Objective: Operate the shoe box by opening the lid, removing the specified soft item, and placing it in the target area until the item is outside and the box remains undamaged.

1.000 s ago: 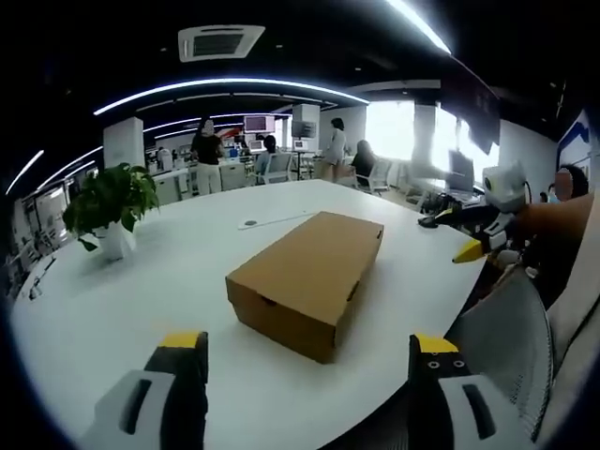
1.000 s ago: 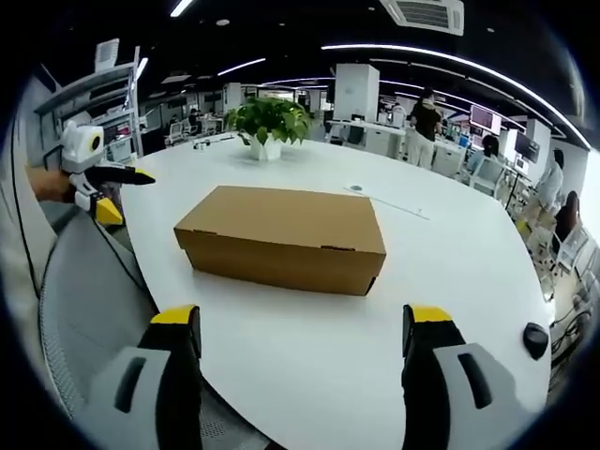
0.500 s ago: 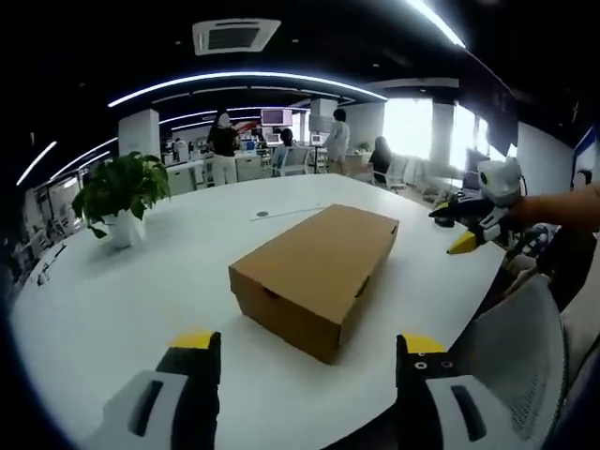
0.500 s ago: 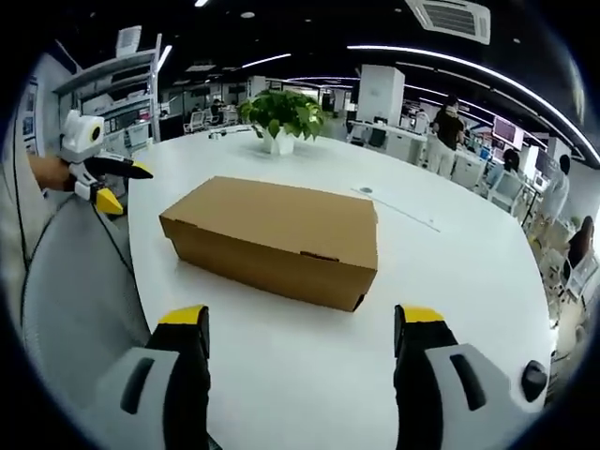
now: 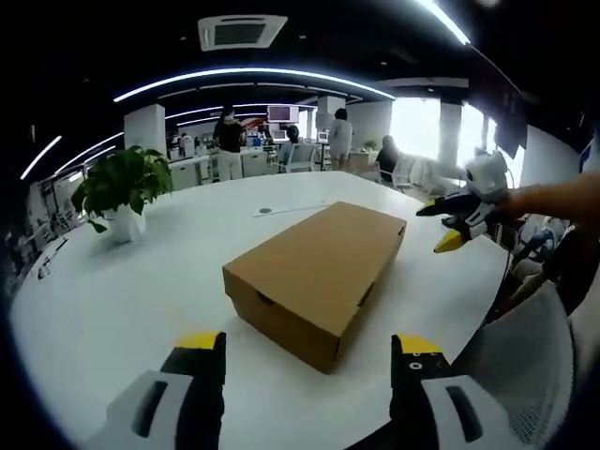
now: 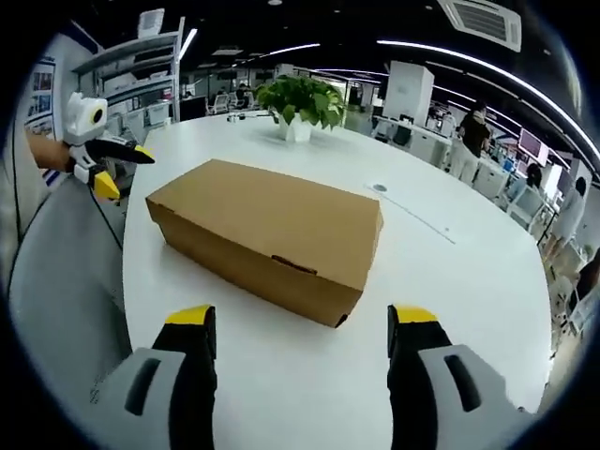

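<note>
A brown cardboard shoe box [image 5: 314,277] [image 6: 267,234] lies on the white table with its lid down. In the left gripper view my left gripper [image 5: 307,349] is open, its yellow-tipped jaws short of the box's near corner; the right gripper [image 5: 457,216] hovers at the right, past the box's far end, jaws apart. My right gripper [image 6: 302,321] is open too, in the right gripper view, just in front of the box's long side, nothing between the jaws. There the left gripper [image 6: 103,161] floats at the left edge. The soft item is hidden.
A potted plant [image 5: 120,195] [image 6: 302,105] stands on the white round table [image 5: 112,300] [image 6: 450,291] beyond the box. A grey mesh chair [image 5: 530,361] [image 6: 56,281] sits at the table's near edge. People stand at desks in the background. A small round disc [image 6: 379,187] lies on the table.
Both cameras have moved closer to the box, which looks larger now. In the left gripper view the right gripper has come in over the table edge toward the box's far end.
</note>
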Action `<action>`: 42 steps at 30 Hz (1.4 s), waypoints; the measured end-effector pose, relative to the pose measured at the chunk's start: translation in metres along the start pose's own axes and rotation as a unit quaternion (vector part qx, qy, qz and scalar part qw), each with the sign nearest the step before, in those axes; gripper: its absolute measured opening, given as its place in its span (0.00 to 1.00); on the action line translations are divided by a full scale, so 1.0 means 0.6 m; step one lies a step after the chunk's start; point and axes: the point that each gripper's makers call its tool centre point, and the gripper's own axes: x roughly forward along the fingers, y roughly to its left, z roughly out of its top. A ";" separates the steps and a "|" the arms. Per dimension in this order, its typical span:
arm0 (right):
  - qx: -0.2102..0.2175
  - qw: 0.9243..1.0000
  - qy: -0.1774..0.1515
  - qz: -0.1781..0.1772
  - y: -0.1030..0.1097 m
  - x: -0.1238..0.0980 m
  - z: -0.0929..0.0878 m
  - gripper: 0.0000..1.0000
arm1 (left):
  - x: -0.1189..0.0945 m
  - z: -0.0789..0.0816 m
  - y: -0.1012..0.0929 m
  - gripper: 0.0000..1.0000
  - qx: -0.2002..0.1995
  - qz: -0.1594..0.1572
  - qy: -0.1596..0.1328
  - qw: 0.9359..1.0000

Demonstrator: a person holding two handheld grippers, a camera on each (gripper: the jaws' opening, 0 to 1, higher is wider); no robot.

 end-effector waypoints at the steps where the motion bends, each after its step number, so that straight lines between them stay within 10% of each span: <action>1: -0.005 1.000 0.000 0.003 -0.003 0.004 0.002 0.68 | 0.001 0.000 0.000 0.72 0.000 0.000 0.000 1.000; 29: -0.087 0.993 0.049 0.067 -0.034 0.090 0.012 0.54 | 0.082 -0.010 -0.015 0.62 -0.014 0.031 0.019 0.999; 42: -0.061 0.993 0.050 0.086 -0.027 0.091 0.009 0.51 | 0.091 -0.007 -0.019 0.50 0.001 0.034 0.024 0.999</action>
